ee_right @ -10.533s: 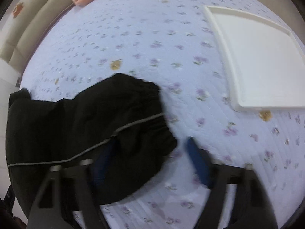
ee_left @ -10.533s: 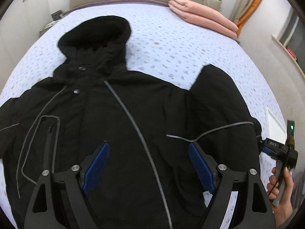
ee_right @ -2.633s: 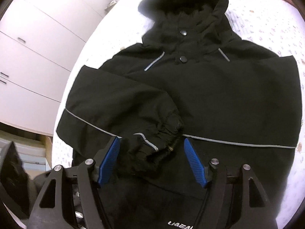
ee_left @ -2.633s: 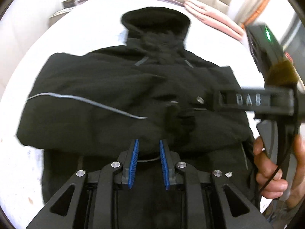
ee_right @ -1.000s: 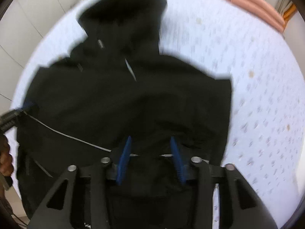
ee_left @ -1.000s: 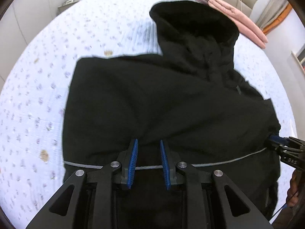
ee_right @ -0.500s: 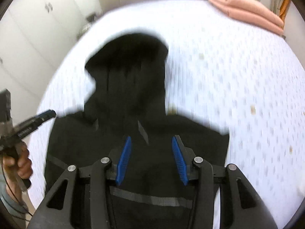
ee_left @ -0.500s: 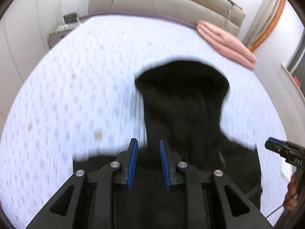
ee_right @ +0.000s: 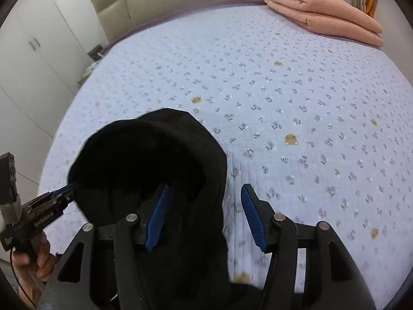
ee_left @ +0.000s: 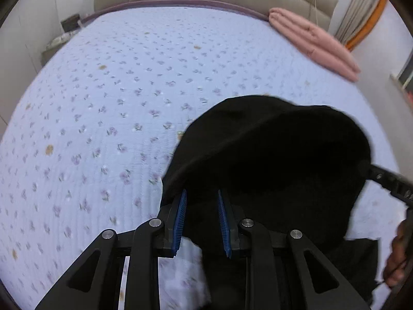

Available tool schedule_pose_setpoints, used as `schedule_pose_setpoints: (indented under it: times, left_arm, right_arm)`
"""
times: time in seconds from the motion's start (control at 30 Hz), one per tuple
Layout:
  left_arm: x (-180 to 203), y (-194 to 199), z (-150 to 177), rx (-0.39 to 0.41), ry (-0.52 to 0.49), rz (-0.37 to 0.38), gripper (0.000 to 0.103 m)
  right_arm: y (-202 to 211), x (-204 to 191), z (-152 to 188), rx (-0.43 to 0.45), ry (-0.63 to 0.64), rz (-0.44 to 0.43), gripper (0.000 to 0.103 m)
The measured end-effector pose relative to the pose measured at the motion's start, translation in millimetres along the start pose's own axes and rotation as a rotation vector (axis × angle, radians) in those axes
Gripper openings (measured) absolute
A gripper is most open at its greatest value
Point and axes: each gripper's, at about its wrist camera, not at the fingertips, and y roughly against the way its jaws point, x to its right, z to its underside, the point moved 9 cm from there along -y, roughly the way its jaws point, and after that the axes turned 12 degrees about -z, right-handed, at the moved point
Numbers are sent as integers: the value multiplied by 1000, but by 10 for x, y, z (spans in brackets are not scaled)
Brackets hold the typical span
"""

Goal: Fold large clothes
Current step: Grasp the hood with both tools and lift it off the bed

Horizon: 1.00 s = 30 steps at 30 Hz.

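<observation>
Hood [ee_left: 271,160] of black jacket at centre of the floral bedspread [ee_left: 129,90], left gripper [ee_left: 200,222] narrowly clamping its left edge, right gripper [ee_right: 204,214] just opened, straddling the right edge, bare quilt toward twelve, pink blanket [ee_right: 322,10] at one o'clock.

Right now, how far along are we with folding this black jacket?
Done: can't confirm; most of the jacket is hidden under both grippers. In hand: the hood lies unfolded on the bedspread; the left gripper seems to pinch its left edge, while the right gripper has just been opening, the hood's right edge loose between its jaws. Left: fold the hood in, then check the body.
</observation>
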Motion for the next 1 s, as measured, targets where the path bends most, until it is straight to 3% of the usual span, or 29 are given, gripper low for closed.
schedule_pose_setpoints:
  times: [0.17, 0.23, 0.27, 0.33, 0.47, 0.57, 0.67, 0.73, 0.87, 0.93, 1.0]
  left_arm:
    - [6, -126, -69, 14, 2, -17, 24]
    - [-21, -105, -88, 40, 6, -33, 12]
    - [-83, -53, -81, 71, 10, -64, 4]
    - [-218, 90, -62, 109, 54, -72, 0]
    - [-463, 361, -34, 176, 182, 27, 0]
    - [-447, 96, 97, 111, 141, -21, 0]
    - [-520, -317, 345, -33, 211, 48, 1]
    - [-519, -411, 429, -55, 217, 90, 1]
    - [-575, -236, 479, -37, 194, 153, 2]
    - [-618, -48, 502, -4, 145, 126, 2]
    - [-688, 196, 490, 42, 108, 93, 2]
  right_arm:
    - [-298, 82, 17, -43, 13, 18, 58]
    - [-342, 69, 20, -38, 30, 40, 23]
    - [-320, 79, 16, -25, 40, 62, 18]
    - [-164, 80, 0, 27, 36, 61, 11]
    - [231, 106, 67, 110, 14, -11, 10]
    - [67, 165, 235, 45, 52, 16, 10]
    - [-228, 471, 355, -32, 6, 58, 10]
    - [-483, 673, 473, -97, -61, 16, 11]
    - [-507, 760, 481, -99, -92, -37, 13]
    - [-431, 740, 480, -111, -61, -23, 27]
    - [-274, 689, 481, -115, -26, -8, 33]
